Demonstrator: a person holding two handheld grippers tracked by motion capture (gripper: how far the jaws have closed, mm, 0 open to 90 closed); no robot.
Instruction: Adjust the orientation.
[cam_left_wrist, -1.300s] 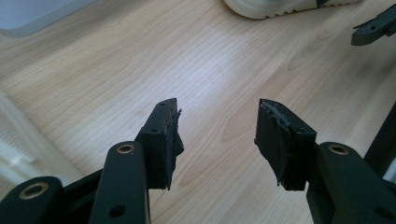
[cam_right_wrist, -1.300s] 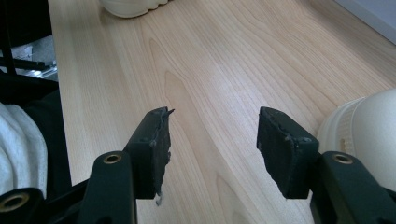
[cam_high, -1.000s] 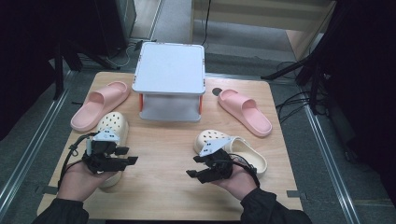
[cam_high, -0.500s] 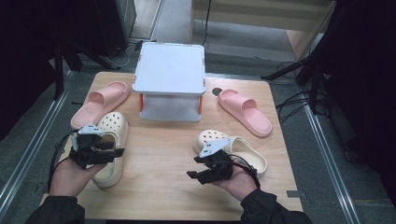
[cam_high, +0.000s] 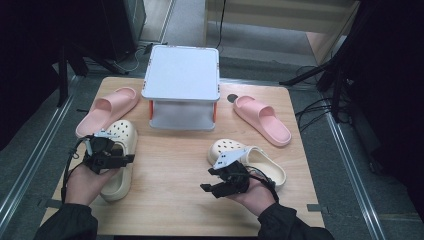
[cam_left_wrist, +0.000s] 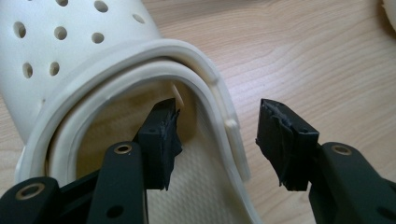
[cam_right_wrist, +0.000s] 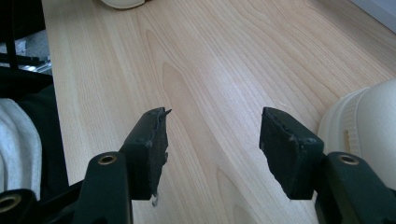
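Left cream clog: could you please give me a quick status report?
Left gripper open, jaws straddling left cream clog's side rim, no squeeze. Right gripper open over bare table. Nothing blocking.

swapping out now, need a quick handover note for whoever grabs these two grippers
Left gripper: open, jaws straddling the side rim of the left cream perforated foam clog, one jaw inside the shoe, one outside; no pinch yet.
Right gripper: open, holding nothing, over bare wooden table, the right cream perforated foam clog just beside it.
Two pink foam slides lie at the far corners, left pink slide and right pink slide, flanking the white two-tier shoe rack, which holds no shoes.
Done: nothing moved onto the rack.
Left: probably close on the clog rim and lift it.
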